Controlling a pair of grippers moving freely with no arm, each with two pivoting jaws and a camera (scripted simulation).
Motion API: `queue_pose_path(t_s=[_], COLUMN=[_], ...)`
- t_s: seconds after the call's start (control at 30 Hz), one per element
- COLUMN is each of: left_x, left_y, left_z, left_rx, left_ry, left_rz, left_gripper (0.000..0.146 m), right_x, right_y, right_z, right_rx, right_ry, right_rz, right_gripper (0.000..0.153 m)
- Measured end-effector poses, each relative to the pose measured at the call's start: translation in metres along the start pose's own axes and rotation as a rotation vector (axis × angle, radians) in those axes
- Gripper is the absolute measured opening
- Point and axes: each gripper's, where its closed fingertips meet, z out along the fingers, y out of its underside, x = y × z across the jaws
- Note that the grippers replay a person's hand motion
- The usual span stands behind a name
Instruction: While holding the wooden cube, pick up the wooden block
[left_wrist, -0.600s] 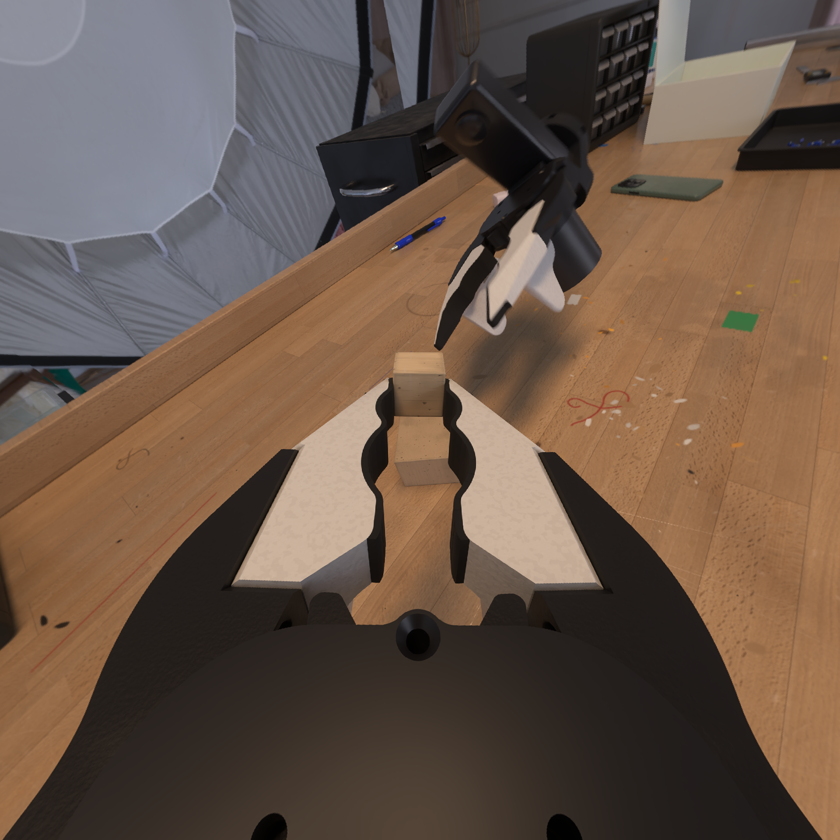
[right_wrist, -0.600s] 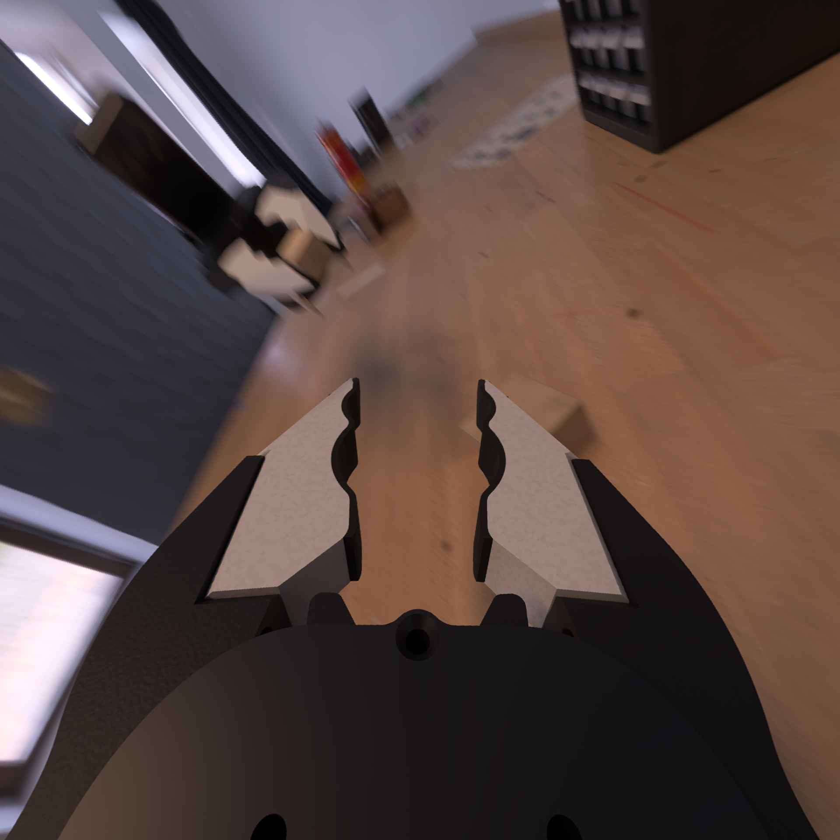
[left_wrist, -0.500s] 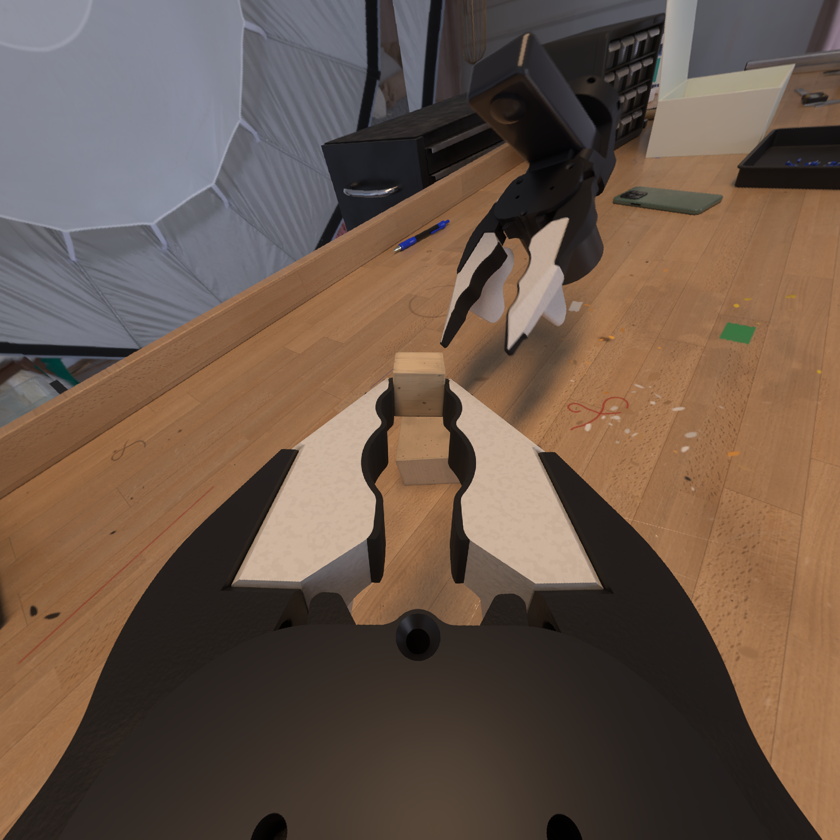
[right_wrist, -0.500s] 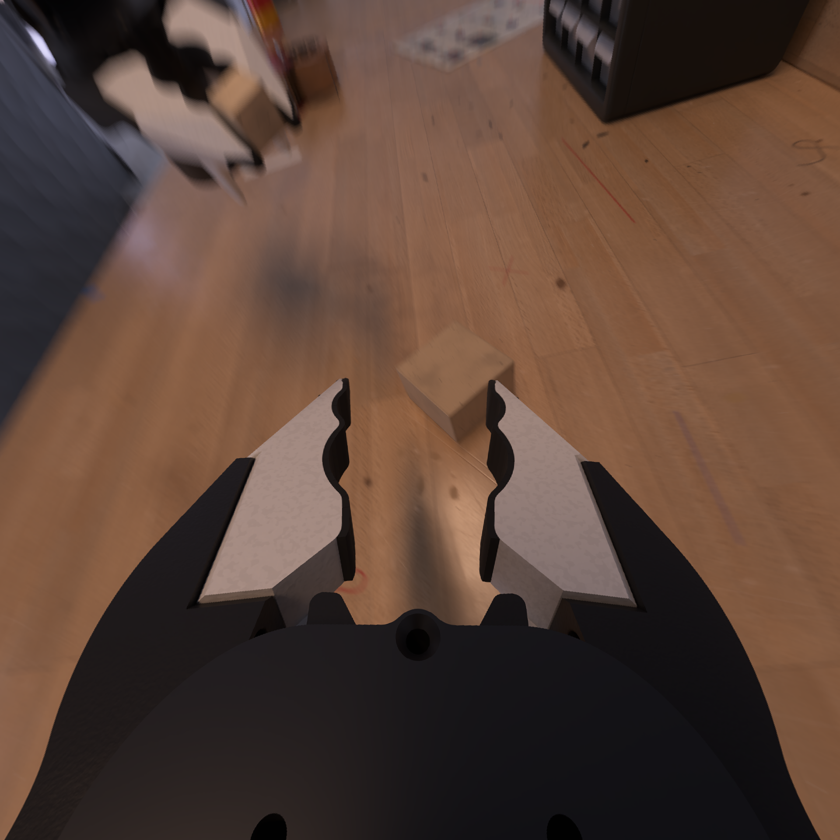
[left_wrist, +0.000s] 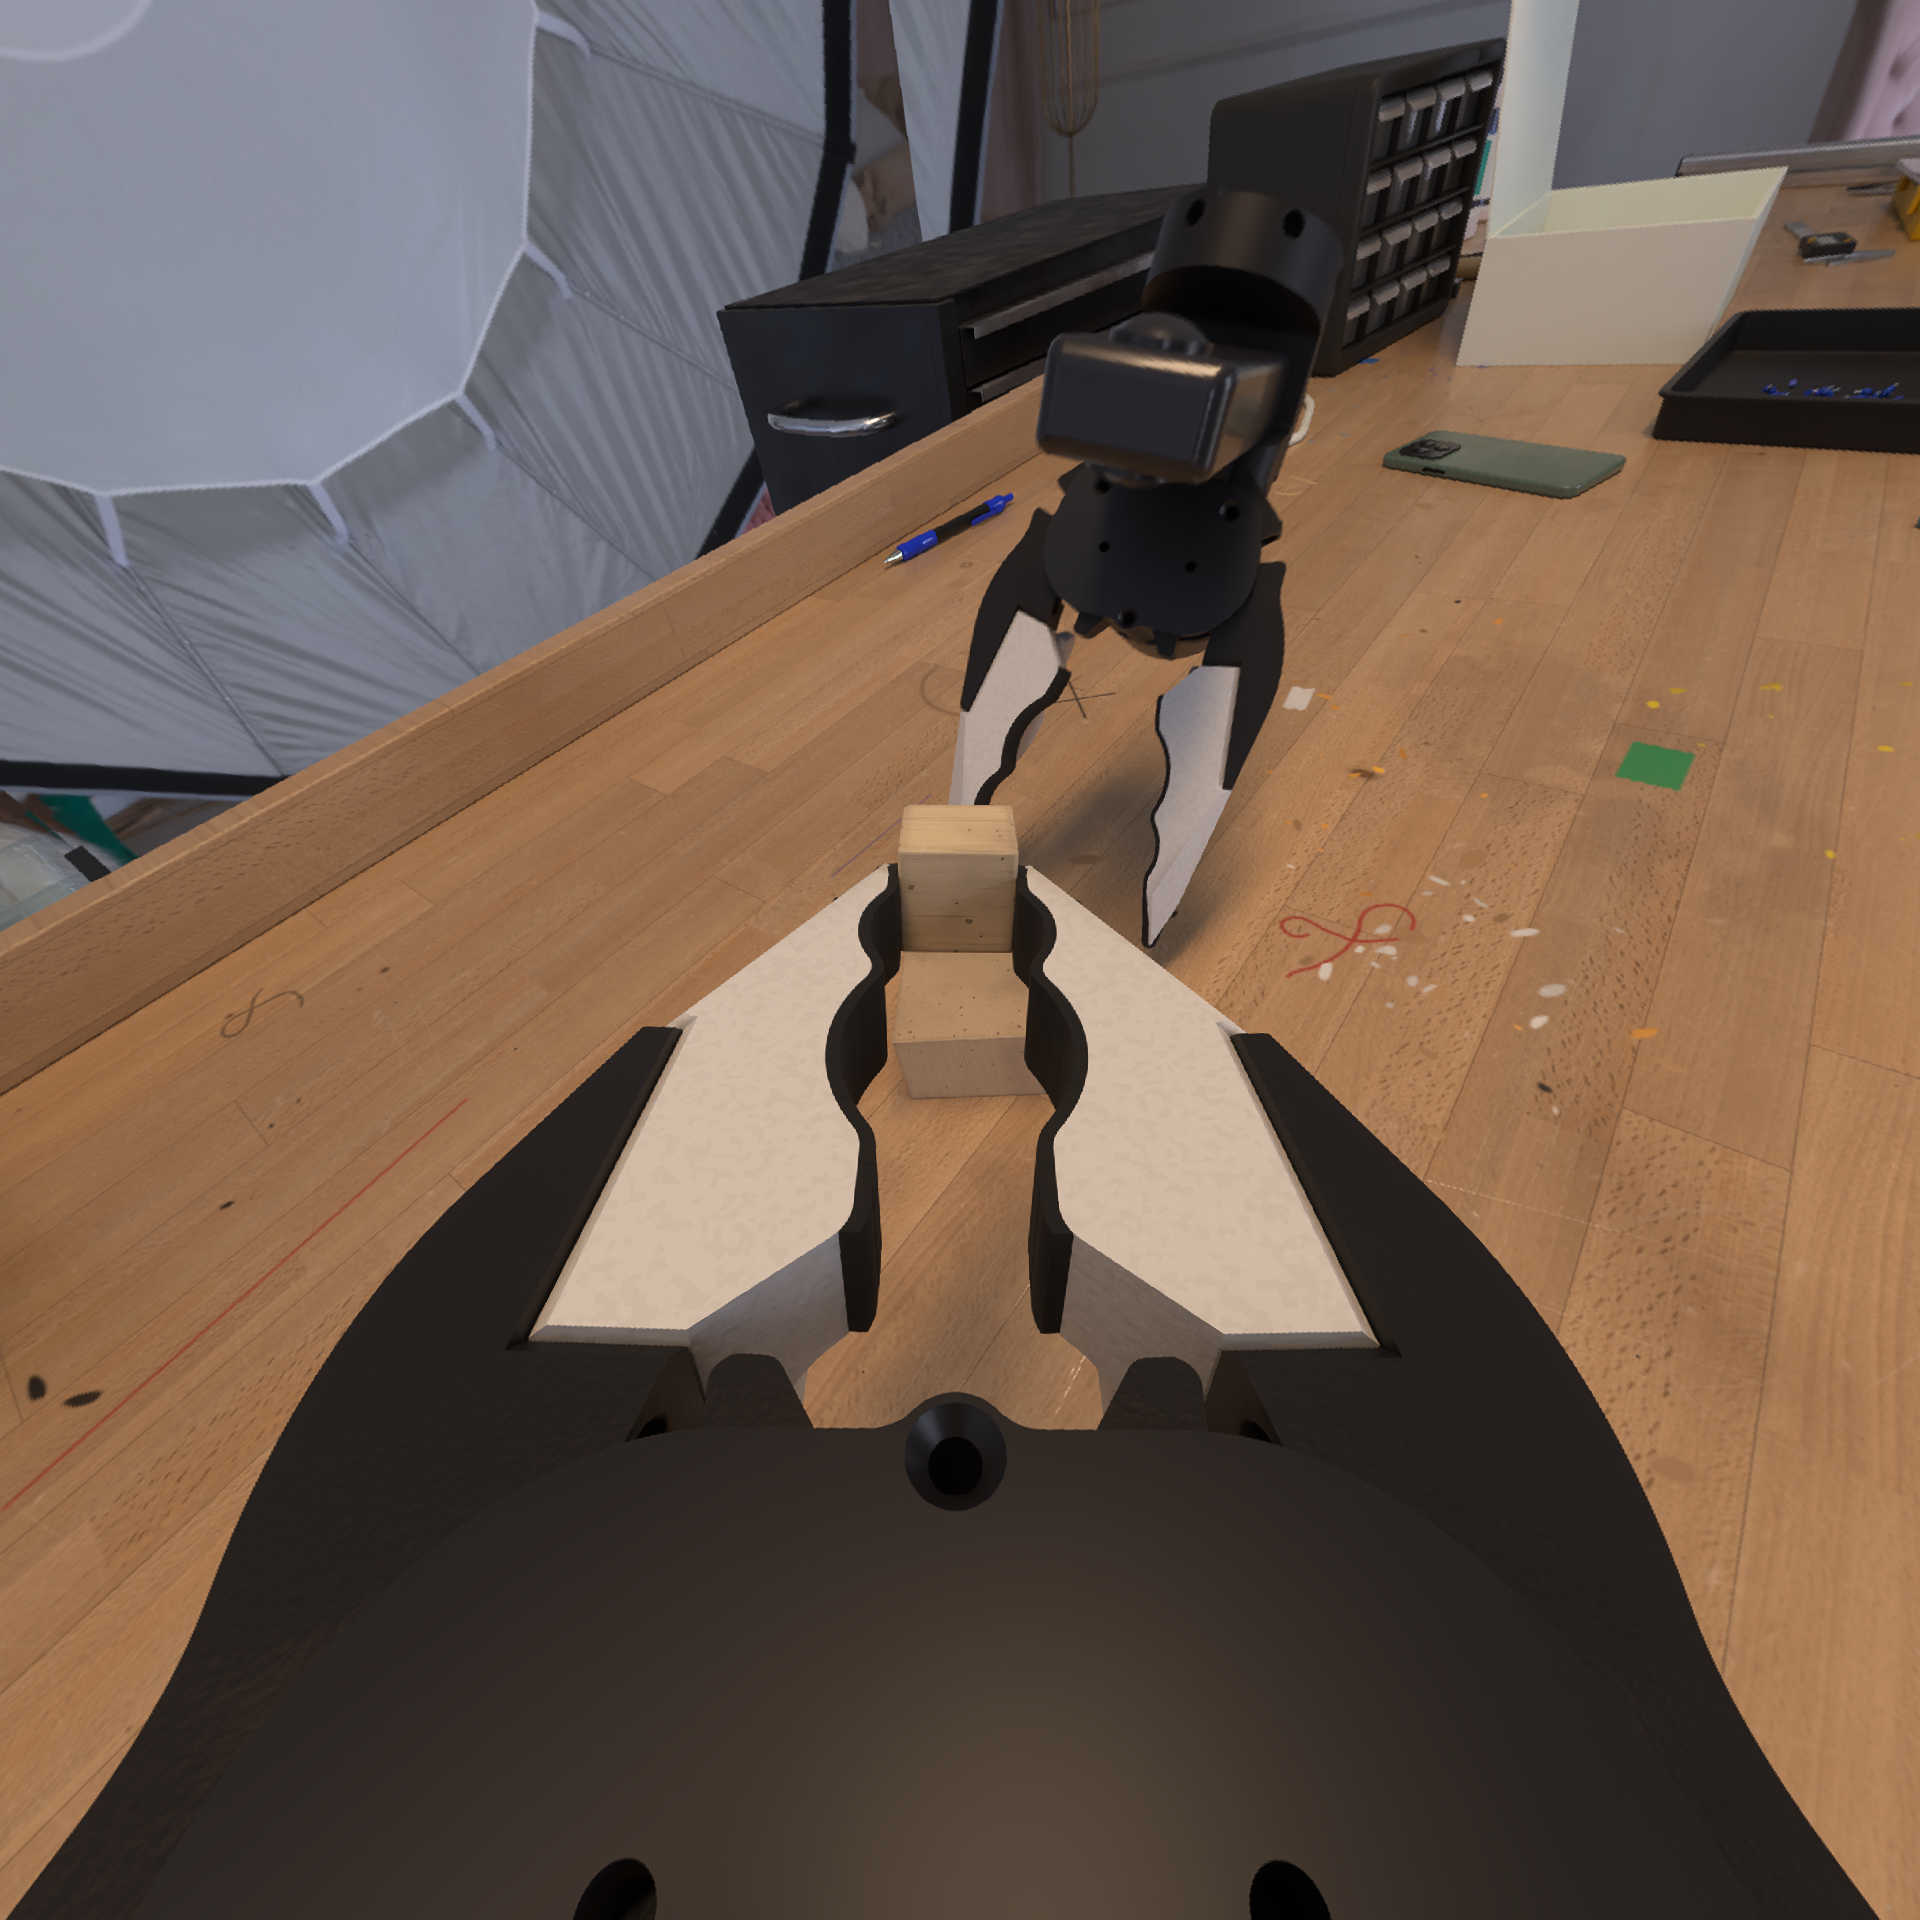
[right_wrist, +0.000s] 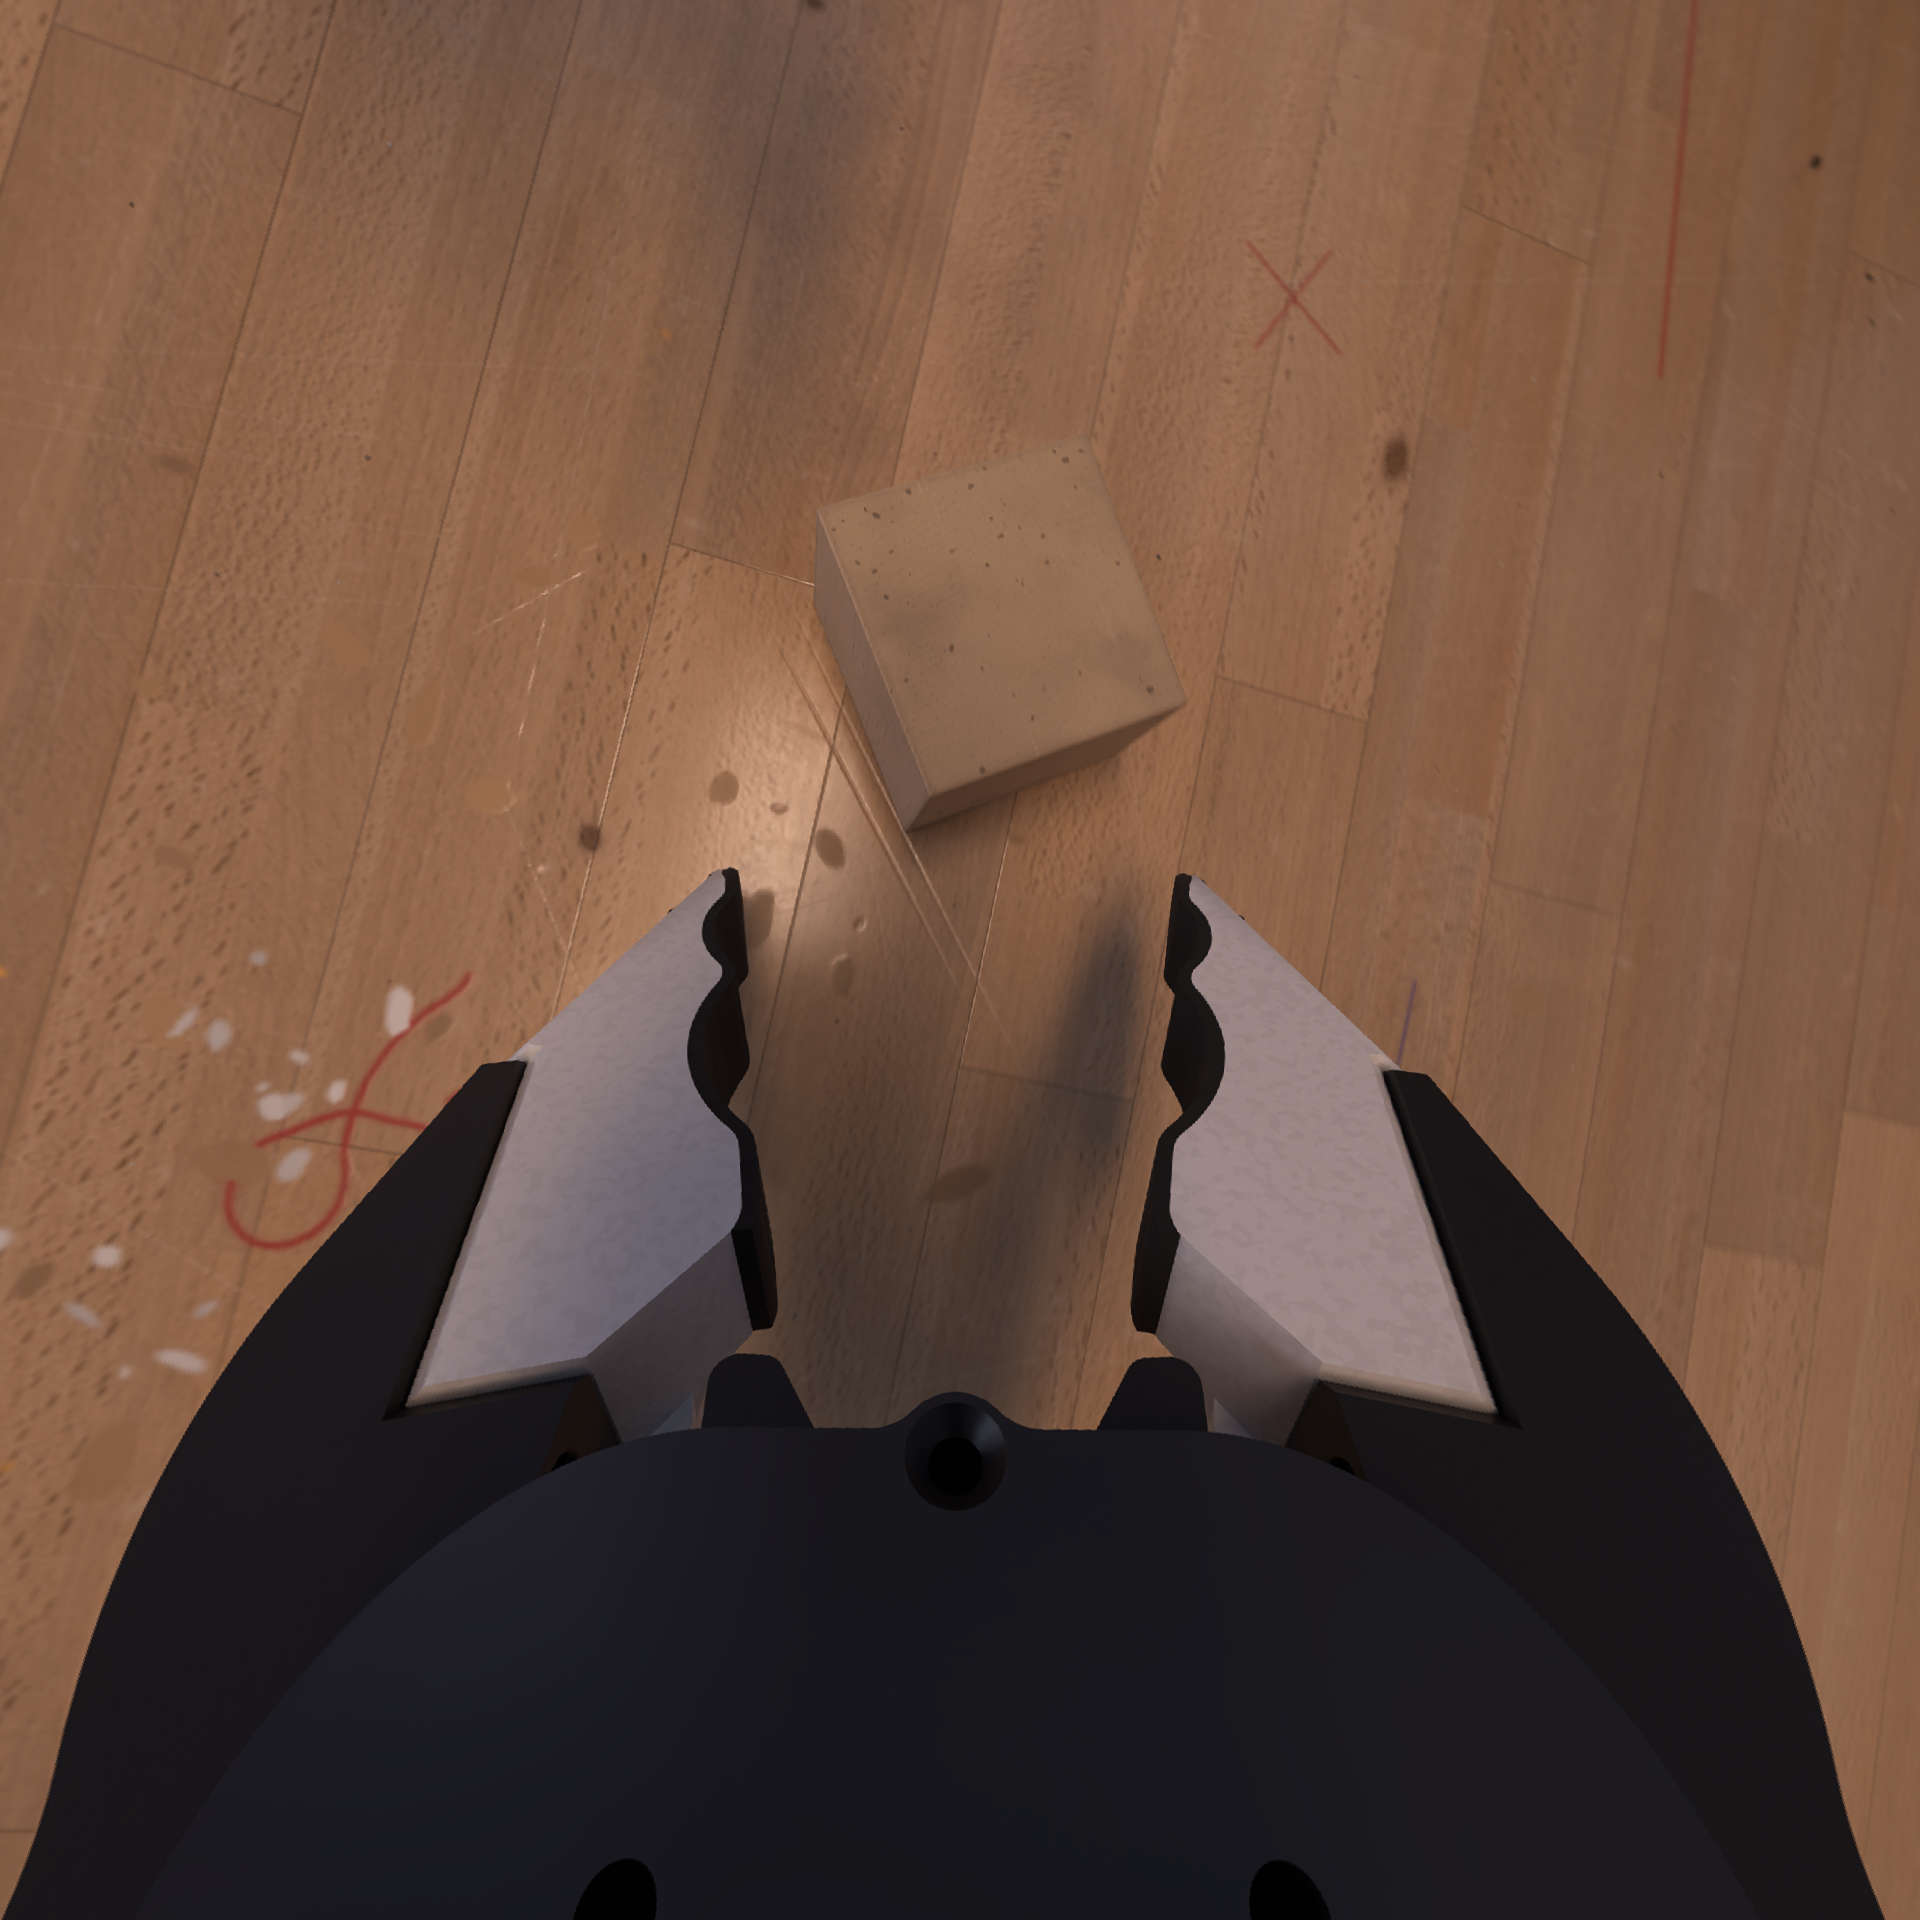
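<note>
Left tongs clamp the wooden cube at frame centre. Right tongs spread wide, wooden block just above, bare wooden surface all round.

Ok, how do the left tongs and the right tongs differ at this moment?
The left tongs are shut on the wooden cube, while the right tongs are open and empty. The left tongs point forward along the workbench; the right tongs point steeply down at it, with the wooden block lying just beyond their tips, not between them. Both have black bodies and pale, wavy-edged fingers.
</note>
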Motion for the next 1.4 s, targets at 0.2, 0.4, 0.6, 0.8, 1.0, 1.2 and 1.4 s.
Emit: queue_pose_path(t_s=[0.2,0.4,0.6,0.8,1.0,1.2,1.4], left_x=[-0.002,-0.005,-0.004,-0.004,-0.006,-0.010,-0.012], left_y=[0.000,0.001,0.003,-0.001,-0.004,-0.001,0.003], left_z=[-0.001,-0.002,-0.002,-0.004,-0.006,-0.009,-0.009], left_rx=[-0.002,-0.001,-0.004,-0.001,-0.002,-0.006,-0.006], left_ry=[-0.003,-0.006,0.002,-0.002,-0.012,-0.020,-0.012], left_rz=[0.005,0.004,0.001,0.007,0.016,0.007,-0.002], left_gripper=[0.020,0.020,0.020,0.020,0.020,0.020,0.020], right_x=[0.007,0.014,0.014,0.000,-0.003,-0.015,0.005], right_y=[-0.007,-0.011,-0.022,-0.013,0.001,-0.010,-0.018], right_z=[0.020,0.024,0.017,0.008,0.018,0.020,0.014], right_rx=[-0.043,-0.028,0.049,-0.016,-0.137,-0.046,-0.021], right_ry=[-0.059,-0.108,-0.037,-0.038,-0.053,-0.136,-0.052], right_rz=[-0.072,0.160,0.654,0.348,0.213,0.259,0.080], right_gripper=[0.080,0.064,0.065,0.080,0.070,0.064,0.077])
